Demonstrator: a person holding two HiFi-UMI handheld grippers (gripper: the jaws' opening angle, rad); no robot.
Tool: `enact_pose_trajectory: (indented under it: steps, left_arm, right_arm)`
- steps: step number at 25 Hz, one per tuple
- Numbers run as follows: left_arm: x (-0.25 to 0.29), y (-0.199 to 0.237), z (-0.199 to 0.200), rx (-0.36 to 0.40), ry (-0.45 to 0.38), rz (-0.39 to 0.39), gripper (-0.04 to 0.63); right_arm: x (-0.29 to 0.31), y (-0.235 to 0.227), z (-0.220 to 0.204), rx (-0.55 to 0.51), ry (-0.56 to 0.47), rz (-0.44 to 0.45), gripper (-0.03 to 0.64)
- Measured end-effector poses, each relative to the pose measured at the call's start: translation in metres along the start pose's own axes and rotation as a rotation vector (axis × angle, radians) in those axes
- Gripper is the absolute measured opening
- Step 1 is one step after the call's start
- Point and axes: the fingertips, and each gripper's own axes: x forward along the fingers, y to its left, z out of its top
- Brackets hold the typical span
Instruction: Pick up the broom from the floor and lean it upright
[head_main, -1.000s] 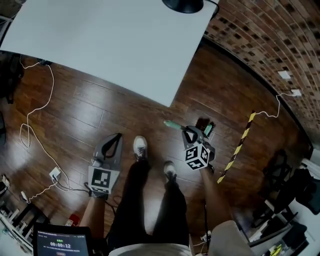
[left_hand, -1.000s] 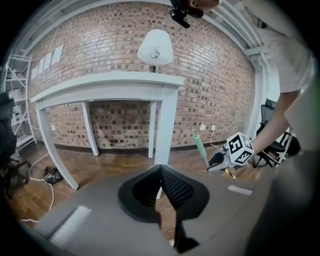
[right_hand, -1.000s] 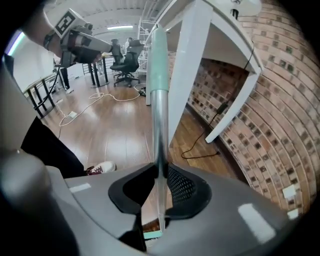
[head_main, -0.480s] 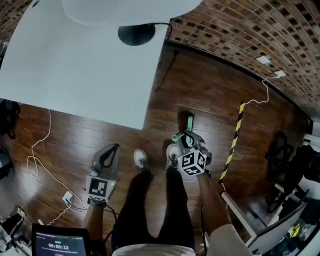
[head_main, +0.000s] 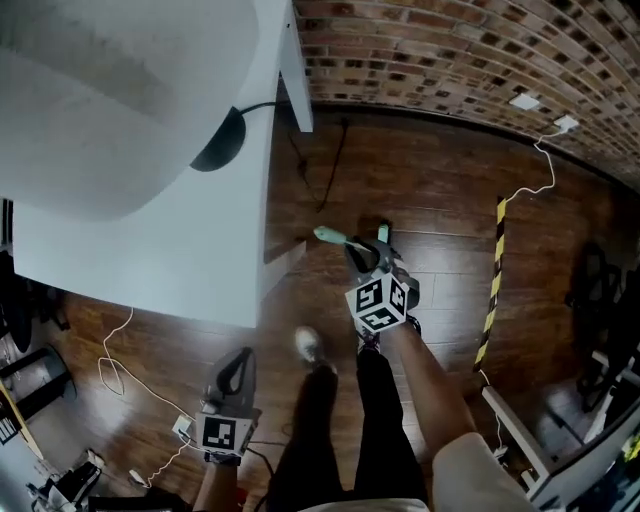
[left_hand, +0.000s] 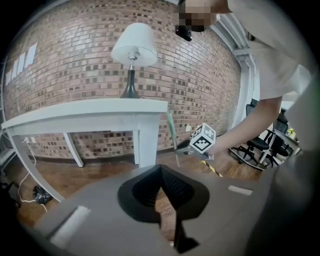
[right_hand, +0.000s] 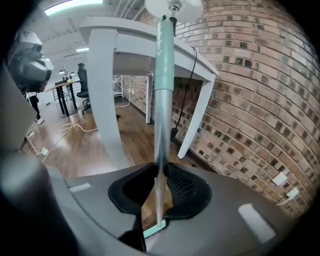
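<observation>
Carried nearer the white table (head_main: 150, 230) and brick wall (head_main: 450, 50), broom (right_hand: 163, 75) stands clamped in right gripper (head_main: 360, 252); left gripper (head_main: 238, 360) closed

right claw (head_main: 358, 252) on broom (head_main: 328, 236) | left claw (head_main: 238, 362) lower-left | white table (head_main: 150, 240) beside broom

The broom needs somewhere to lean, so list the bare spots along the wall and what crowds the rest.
Bare floor for the broom runs along the brick wall, between the black cable by the table and the striped tape. Crowded: white cords at lower left, chair at right.
</observation>
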Motion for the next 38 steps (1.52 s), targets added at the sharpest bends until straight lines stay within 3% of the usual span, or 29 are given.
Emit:
enact_pose_trajectory:
  steps: [9,17,29,38]
  left_arm:
    - [0.022,-0.010,-0.004,-0.002,0.051,0.050,0.000]
    - [0.027,-0.016,-0.003,-0.021,0.071,0.054,0.000]
    - [0.028,-0.001,-0.020,-0.026,0.089,0.047,0.000]
    - [0.016,0.025,-0.045,-0.026,0.104,0.073,0.000]
  right_arm:
    - [0.053,-0.010,0.061,-0.030,-0.060,0.110,0.091]
    - [0.073,-0.003,0.081,-0.069,-0.044,0.146,0.092]
    - [0.086,-0.006,0.084,-0.161,-0.033,0.102,0.110]
    - [0.092,-0.023,0.091,-0.100,-0.033,0.051,0.118]
